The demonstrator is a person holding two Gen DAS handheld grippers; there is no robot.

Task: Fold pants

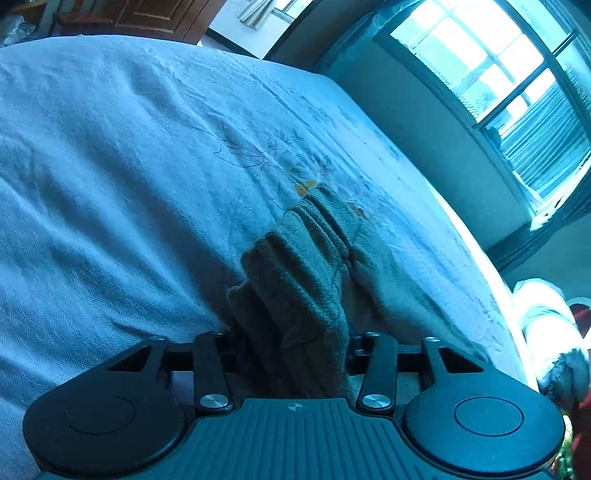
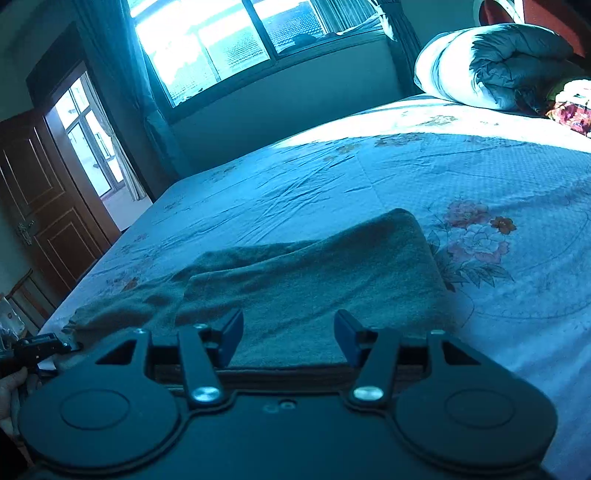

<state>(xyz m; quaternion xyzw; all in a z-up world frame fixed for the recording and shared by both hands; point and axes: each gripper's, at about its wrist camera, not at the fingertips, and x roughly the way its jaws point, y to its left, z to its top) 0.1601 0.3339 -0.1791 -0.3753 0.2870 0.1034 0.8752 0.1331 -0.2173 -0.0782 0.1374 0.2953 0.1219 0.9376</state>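
Grey-green fleece pants (image 2: 314,273) lie on the bed, partly folded, one layer over another. My right gripper (image 2: 288,338) is open just above the near edge of the pants, its blue pads (image 2: 232,332) apart and empty. My left gripper (image 1: 291,343) is shut on a bunched end of the pants (image 1: 306,266), which rises in ribbed folds in front of it; its fingertips are hidden by the cloth. The left gripper also shows at the right wrist view's left edge (image 2: 40,349), at the pants' left end.
The bed has a white floral sheet (image 2: 480,184). A rolled duvet and pillows (image 2: 498,66) lie at the head. A window (image 2: 240,33) and a wooden door (image 2: 44,206) stand beyond the bed's far side. The bed edge (image 1: 461,229) runs along the right.
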